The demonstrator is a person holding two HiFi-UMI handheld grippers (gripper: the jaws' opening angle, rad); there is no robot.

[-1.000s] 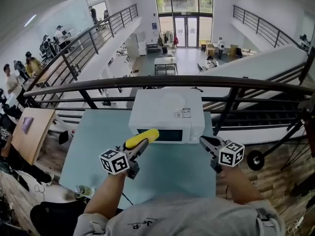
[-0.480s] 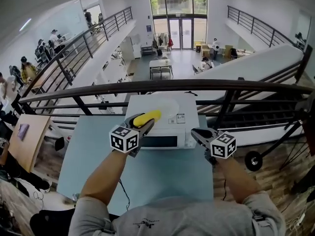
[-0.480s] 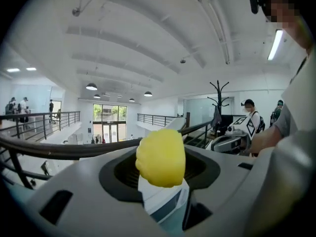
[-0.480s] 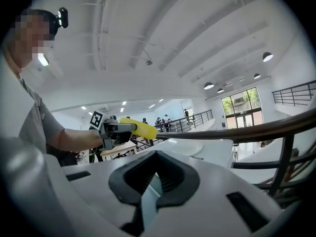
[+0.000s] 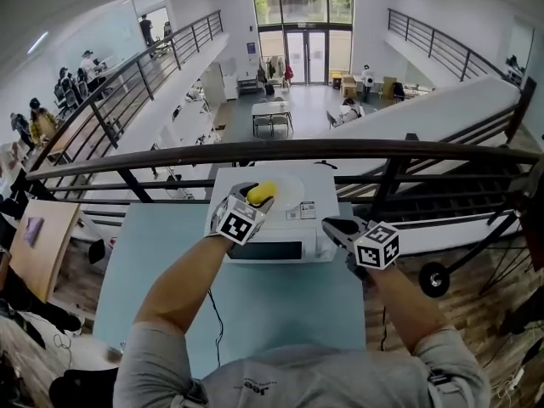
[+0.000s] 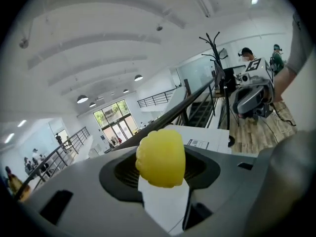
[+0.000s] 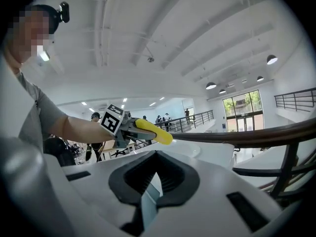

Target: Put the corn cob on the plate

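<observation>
A yellow corn cob (image 5: 260,193) is clamped in the left tool (image 5: 251,201), whose jaws are held partly apart by its thickness. In the left gripper view the cob (image 6: 160,157) is seen end-on, a rounded yellow knob, so its long axis lies along the line in which the tool points. In the right gripper view the cob (image 7: 154,131) is shown from the side, with its free end stuck out past the jaws and tilted slightly down.

The free end is held above the left edge of a white plate (image 5: 299,195). The plate is set on top of a white microwave (image 5: 316,228), which is placed at the far edge of a pale blue tabletop (image 5: 289,304). Two small labels (image 5: 303,212) are stuck on the microwave's top beside the plate; their print is too small to be read. Print on the person's grey shirt is blurred.

The right tool (image 5: 330,225) is held just right of the microwave, with its jaws drawn together and nothing between them.
</observation>
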